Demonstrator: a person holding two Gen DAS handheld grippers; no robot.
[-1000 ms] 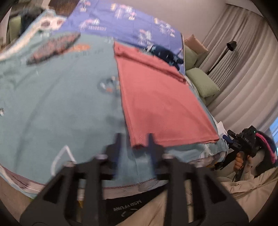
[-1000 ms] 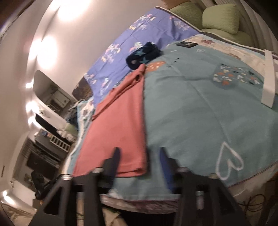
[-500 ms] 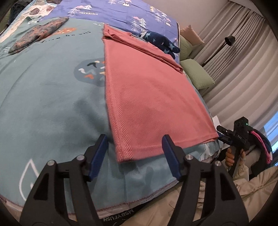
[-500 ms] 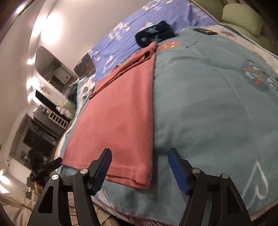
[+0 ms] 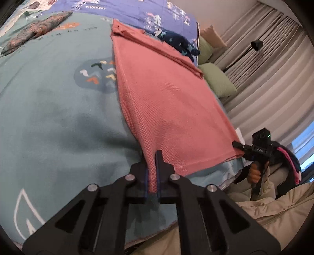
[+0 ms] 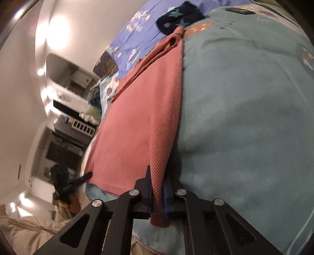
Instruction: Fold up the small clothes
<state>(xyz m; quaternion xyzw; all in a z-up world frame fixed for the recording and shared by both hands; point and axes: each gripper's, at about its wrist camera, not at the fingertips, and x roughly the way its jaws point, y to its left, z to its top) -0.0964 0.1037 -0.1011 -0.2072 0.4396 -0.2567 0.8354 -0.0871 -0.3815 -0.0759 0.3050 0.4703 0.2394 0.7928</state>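
Note:
A salmon-red garment (image 5: 168, 102) lies flat on the teal blanket (image 5: 49, 117), its far end folded over in a band. My left gripper (image 5: 152, 162) is shut on the near left corner of the garment, cloth pinched between the pads. My right gripper (image 6: 157, 186) is shut on the near right corner (image 6: 159, 196), which bunches up between its fingers. In the left wrist view the right gripper (image 5: 237, 144) shows at the hem's far corner, held by a hand (image 5: 255, 173). The right wrist view shows the left gripper (image 6: 86, 175) at the opposite corner.
A dark blue star-patterned garment (image 5: 180, 42) lies beyond the red one on a purple patterned sheet (image 5: 137, 11). A dark floral cloth (image 5: 37, 29) lies far left. Green pillows (image 5: 217, 82), curtains and a floor lamp (image 5: 255, 45) stand right. The bed edge is near.
Both grippers came down over the near corners of the red garment with jaws wide, then closed on the cloth. The corners now bunch up between the pads.

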